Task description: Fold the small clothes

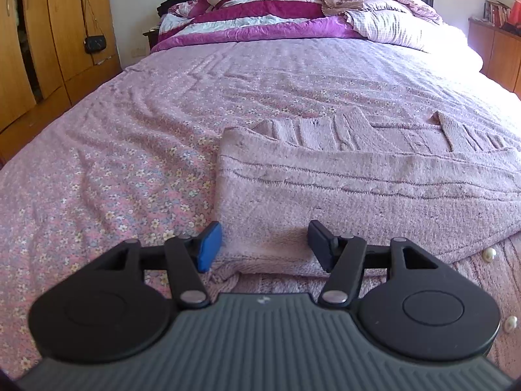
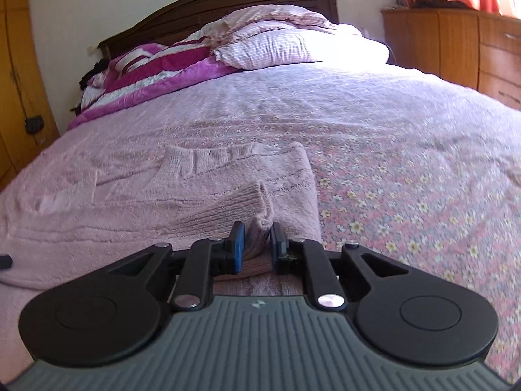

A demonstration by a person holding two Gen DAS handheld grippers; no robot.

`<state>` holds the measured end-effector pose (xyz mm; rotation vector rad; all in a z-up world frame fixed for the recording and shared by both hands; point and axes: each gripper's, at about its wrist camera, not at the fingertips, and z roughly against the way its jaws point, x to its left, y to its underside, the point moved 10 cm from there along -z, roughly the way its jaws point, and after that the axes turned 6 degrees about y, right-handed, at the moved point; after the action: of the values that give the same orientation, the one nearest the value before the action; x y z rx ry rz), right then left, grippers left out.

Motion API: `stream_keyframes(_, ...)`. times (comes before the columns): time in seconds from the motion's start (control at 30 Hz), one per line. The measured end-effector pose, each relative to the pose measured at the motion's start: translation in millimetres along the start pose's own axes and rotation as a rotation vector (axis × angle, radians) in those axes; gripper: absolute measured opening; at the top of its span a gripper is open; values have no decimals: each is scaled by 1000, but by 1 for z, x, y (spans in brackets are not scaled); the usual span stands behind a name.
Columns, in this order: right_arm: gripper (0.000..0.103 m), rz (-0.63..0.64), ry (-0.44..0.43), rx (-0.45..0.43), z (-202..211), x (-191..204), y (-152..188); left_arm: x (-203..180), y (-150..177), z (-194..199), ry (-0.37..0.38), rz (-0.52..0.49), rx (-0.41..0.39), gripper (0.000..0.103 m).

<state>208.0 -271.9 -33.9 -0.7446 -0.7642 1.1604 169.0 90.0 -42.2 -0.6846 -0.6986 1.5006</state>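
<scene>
- My left gripper [image 1: 263,244] hangs low over the near edge of the pink sweater [image 1: 358,189], jaws wide apart, pads clear of the knit.
- My right gripper [image 2: 257,244] has its jaws only narrowly apart, with the ribbed cuff [image 2: 257,228] standing between the pads; I can't tell if they press it.
- The sweater lies folded on the flowered bedspread [image 1: 97,169], quilts [image 1: 260,16] heaped at twelve o'clock.

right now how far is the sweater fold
Done: sweater lies flat on the bed, its near part folded over. In hand: a ribbed edge sits between the right gripper pads, which barely touch it; the left gripper is open over the near hem. Left: remaining folds.
</scene>
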Motion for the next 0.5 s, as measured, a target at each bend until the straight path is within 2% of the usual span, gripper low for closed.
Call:
stream_keyframes(0.07, 26, -26, -4, -10, 9, 1, -5, 0, 0, 1, -3, -6, 0, 61)
stream_keyframes(0.23, 38, 2, 1, -134, 33, 20, -34, 0, -2, 4, -9, 24, 0, 60)
stream_keyframes(0.37, 45, 41, -113, -96, 22, 53, -33, -2, -2, 2, -12, 20, 4, 61)
stream_keyframes(0.5, 46, 64, -113, -23, 0, 64, -14, -2, 0, 0, -16, 2, 9, 62)
